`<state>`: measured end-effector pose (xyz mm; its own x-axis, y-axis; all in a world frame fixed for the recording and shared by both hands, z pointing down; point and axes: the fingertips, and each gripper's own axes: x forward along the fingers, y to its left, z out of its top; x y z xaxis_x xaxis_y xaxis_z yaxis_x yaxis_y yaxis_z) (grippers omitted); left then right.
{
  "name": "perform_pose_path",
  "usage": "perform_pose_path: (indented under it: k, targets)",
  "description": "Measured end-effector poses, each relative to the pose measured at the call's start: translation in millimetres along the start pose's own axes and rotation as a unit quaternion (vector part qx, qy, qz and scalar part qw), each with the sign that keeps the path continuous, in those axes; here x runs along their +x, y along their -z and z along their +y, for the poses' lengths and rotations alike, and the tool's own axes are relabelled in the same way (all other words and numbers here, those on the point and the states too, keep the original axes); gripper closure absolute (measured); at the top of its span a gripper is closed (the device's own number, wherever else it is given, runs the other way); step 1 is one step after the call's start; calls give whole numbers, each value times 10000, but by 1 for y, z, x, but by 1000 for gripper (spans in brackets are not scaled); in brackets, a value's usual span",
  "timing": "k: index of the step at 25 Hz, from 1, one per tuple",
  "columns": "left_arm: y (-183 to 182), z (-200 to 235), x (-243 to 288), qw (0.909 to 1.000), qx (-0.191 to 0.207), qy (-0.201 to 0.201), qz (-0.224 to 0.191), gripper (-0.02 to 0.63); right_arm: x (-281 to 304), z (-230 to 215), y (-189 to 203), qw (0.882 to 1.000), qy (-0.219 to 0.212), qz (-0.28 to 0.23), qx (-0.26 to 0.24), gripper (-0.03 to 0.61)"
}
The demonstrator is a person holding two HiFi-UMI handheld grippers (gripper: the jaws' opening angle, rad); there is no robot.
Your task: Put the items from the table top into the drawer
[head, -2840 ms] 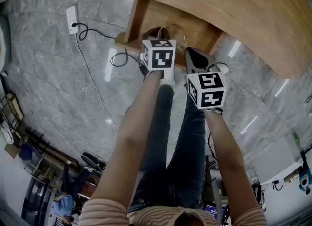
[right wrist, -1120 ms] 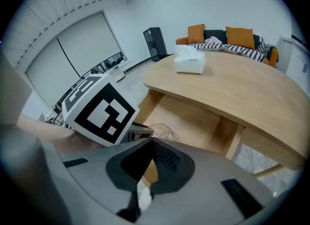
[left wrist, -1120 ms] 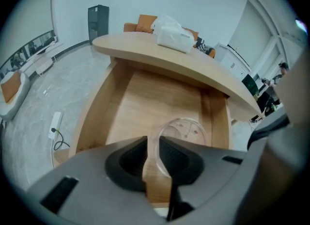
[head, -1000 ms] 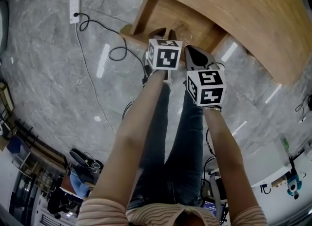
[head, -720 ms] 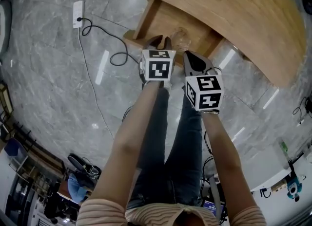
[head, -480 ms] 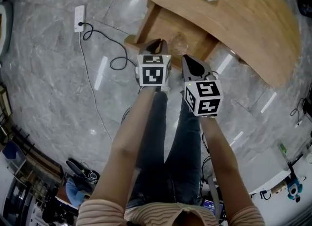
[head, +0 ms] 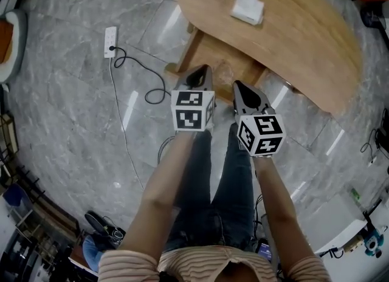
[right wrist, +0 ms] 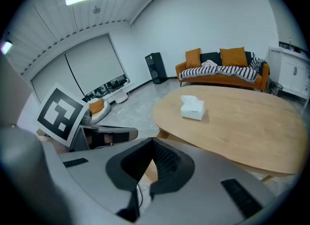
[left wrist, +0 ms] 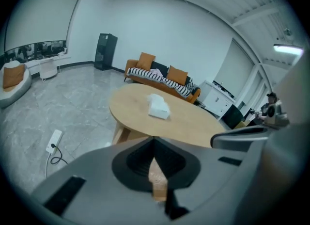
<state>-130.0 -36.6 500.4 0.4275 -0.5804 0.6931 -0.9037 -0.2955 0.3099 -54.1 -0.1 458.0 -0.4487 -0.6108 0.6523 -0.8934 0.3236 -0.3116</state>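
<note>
At about ten o'clock from the grippers in the head view, one white power strip (head: 110,33) lies on the grey marble floor with one black cable (head: 115,53) plugged into it. Any print on the strip is too small to read.

The left gripper (head: 200,71) hangs above the floor, short of the table's near edge. Its jaws are clenched tip to tip with nothing between them. Its cube (head: 192,110) carries black-and-white square markers, which are patterns and not letters.

Just beside it, at three o'clock, the right gripper (head: 238,86) is likewise closed and empty. Its own marker cube (head: 261,134) bears the same kind of pattern.

At twelve to two o'clock stands one oval light-wood table (head: 304,37). A wooden part (head: 209,53) juts from under its near edge. Whether that is the drawer I cannot tell.

One item lies on the table top: a white rectangular tissue box (head: 247,6), at one o'clock from both grippers and well apart from them. A tissue stands up from its top. The faint print on its side cannot be read.
</note>
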Motion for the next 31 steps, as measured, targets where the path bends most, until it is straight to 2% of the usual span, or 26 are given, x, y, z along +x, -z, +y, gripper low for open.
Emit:
perform_pose_path:
  k: [5, 12, 19, 24, 31]
  targets:
    - [-29, -16, -27, 9995, 5, 194, -229, 600, -25, 12, -34, 9992, -152, -366, 48, 578]
    - [-54, -36, -69, 9978, -18, 475, -463, 600, -60, 31, -60, 9972, -198, -723, 64, 578]
    - [-85, -60, -117, 9925, 349, 779, -871, 600, -97, 44, -86, 9938, -246, -1081, -18, 578]
    - [-115, -73, -155, 9854, 606, 819, -1367, 600, -128, 47, -115, 9879, -212, -1537, -59, 578]
    - [-133, -81, -203, 9792, 595, 778, -1775, 600, -169, 62, -151, 9784, -200, -2056, -90, 578]
